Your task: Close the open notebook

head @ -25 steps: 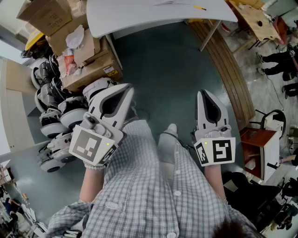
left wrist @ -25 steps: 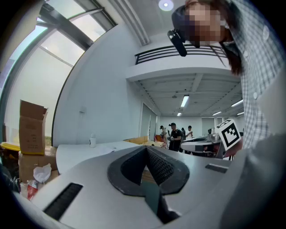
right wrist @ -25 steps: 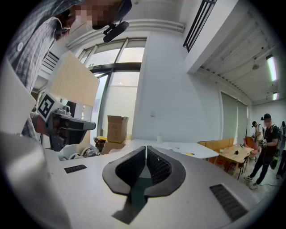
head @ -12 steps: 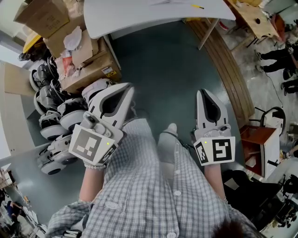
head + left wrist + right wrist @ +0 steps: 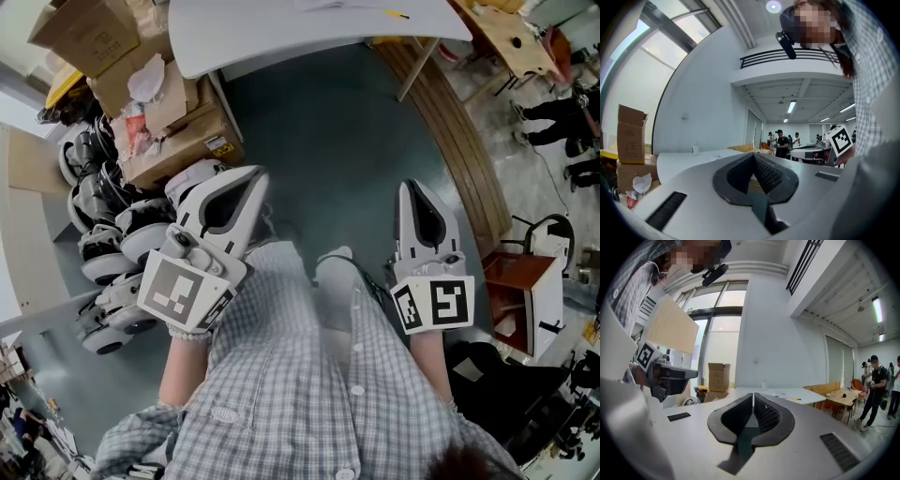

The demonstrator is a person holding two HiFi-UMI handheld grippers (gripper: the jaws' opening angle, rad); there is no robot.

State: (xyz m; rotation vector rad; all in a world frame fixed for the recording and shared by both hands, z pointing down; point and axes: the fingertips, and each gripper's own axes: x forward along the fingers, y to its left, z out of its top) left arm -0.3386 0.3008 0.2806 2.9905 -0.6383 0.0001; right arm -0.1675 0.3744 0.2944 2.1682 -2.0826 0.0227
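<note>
Left hand-held gripper (image 5: 251,180) and right hand-held gripper (image 5: 410,190) are both pressed together on nothing, held level at the waist, probably because the person stands well back from the white counter (image 5: 281,37). No open notebook shows clearly; flat papers (image 5: 342,6) there may be it.

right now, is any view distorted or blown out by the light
Head view: evenly lit and sharp, fisheye curving the white table. Left gripper view: heavy barrel warp, dark corners, slanted windows washed out. Right gripper view: same warp, tall window overexposed.
</note>
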